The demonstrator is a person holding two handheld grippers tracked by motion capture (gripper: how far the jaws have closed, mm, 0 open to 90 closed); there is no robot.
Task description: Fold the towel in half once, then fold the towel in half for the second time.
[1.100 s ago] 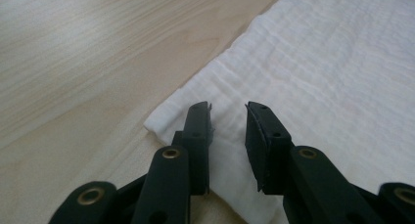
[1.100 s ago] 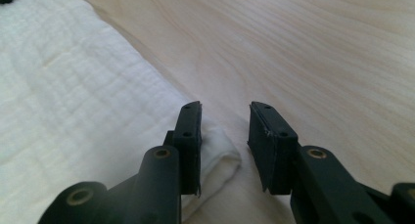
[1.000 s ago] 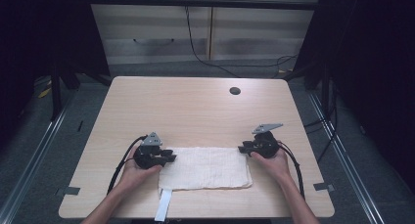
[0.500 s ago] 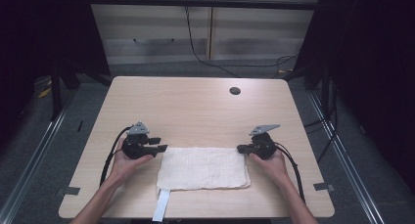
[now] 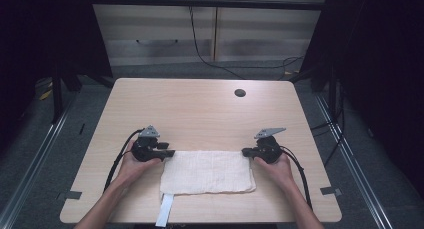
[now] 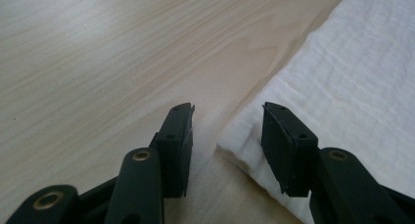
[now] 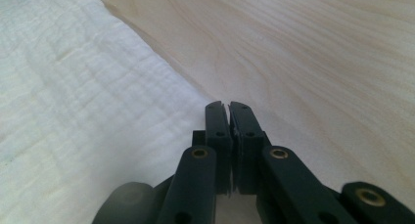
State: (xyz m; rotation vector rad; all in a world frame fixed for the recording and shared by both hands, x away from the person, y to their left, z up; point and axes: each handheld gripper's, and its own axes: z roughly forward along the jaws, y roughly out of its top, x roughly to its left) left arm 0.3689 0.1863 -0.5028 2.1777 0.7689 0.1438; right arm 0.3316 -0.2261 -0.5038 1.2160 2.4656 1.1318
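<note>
Table [image 5: 200, 109]: folded white towel [image 5: 206, 171] flat near front edge, between both grippers.
Step, by my read: gripping far corners for another fold.
Left gripper [image 6: 227, 123]: jaws apart, towel corner between, pads not pressing. Next: close on corner.
Right gripper [image 7: 228, 106]: jaws together, nothing between, tips at towel edge; needs reopening, regrip.

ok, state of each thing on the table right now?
Towel: folded, flat on the table, white strip poking out at its near edge.
Left claw: open, towel corner between the jaws, not pinched.
Right claw: shut, at the towel's right edge; nothing visibly held.
</note>
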